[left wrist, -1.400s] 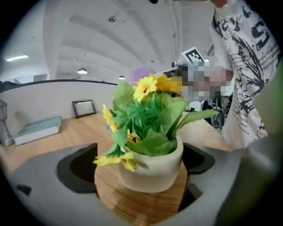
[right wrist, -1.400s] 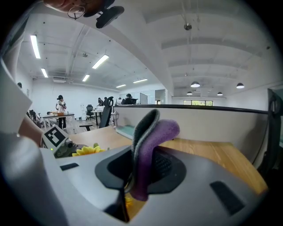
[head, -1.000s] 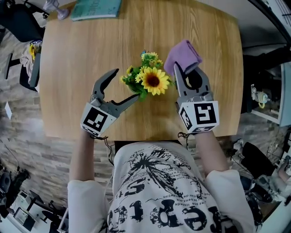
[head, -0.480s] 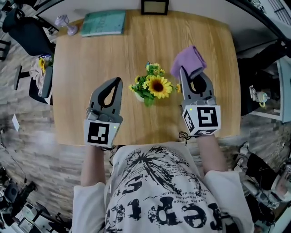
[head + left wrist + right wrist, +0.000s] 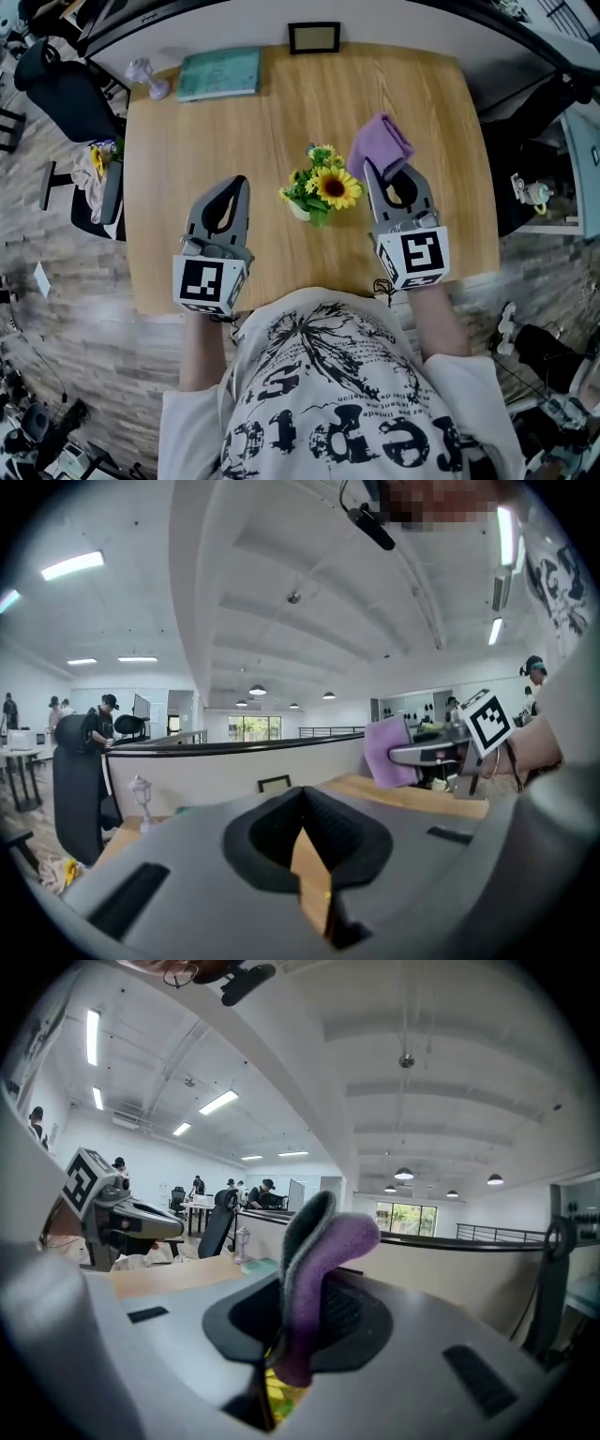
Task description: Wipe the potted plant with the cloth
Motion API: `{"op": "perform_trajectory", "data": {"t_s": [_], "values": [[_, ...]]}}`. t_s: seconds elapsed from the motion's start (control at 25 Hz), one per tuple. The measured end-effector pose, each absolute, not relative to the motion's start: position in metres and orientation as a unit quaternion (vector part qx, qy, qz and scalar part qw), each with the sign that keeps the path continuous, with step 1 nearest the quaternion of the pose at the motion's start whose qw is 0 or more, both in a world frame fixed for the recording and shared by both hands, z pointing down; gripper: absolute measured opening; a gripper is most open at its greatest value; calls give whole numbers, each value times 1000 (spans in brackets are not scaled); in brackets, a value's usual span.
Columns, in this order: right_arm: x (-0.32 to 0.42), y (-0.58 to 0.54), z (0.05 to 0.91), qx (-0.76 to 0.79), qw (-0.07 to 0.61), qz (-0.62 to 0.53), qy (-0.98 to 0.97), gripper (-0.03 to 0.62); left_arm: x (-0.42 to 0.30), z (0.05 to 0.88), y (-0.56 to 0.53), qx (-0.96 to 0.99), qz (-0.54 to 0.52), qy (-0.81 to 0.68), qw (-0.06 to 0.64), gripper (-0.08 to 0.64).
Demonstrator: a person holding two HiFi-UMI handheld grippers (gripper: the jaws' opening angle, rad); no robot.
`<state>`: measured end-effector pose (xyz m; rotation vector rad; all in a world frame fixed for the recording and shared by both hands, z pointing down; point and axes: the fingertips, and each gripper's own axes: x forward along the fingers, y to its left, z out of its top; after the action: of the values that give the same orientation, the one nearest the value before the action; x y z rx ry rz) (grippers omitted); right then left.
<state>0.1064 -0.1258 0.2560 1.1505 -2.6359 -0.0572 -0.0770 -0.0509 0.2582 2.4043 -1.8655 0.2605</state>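
A small potted plant (image 5: 321,187) with a sunflower and green leaves stands mid-table in the head view. My right gripper (image 5: 374,167) hovers just right of it, shut on a folded purple cloth (image 5: 379,142) that sticks out past its tips; in the right gripper view the cloth (image 5: 314,1269) stands pinched between the jaws. My left gripper (image 5: 240,182) is shut on nothing, held left of the plant and apart from it. In the left gripper view its jaws meet (image 5: 302,799), and the right gripper with the cloth (image 5: 389,752) shows beyond.
On the wooden table (image 5: 216,131) a teal book (image 5: 219,73) lies at the far left, a small picture frame (image 5: 314,37) stands at the far edge and a pale figurine (image 5: 143,75) sits at the far left corner. A dark chair (image 5: 56,80) stands left of the table.
My left gripper has shut its jaws and drawn away from the plant. Both grippers have risen above the table; the right one still holds the cloth.
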Motion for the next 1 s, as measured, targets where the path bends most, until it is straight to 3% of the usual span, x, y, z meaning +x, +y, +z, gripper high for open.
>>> {"op": "perform_trajectory", "data": {"t_s": [1.0], "values": [[116, -91, 257, 399, 136, -24, -907, 60, -54, 247, -23, 806, 71, -585, 62, 5]]}}
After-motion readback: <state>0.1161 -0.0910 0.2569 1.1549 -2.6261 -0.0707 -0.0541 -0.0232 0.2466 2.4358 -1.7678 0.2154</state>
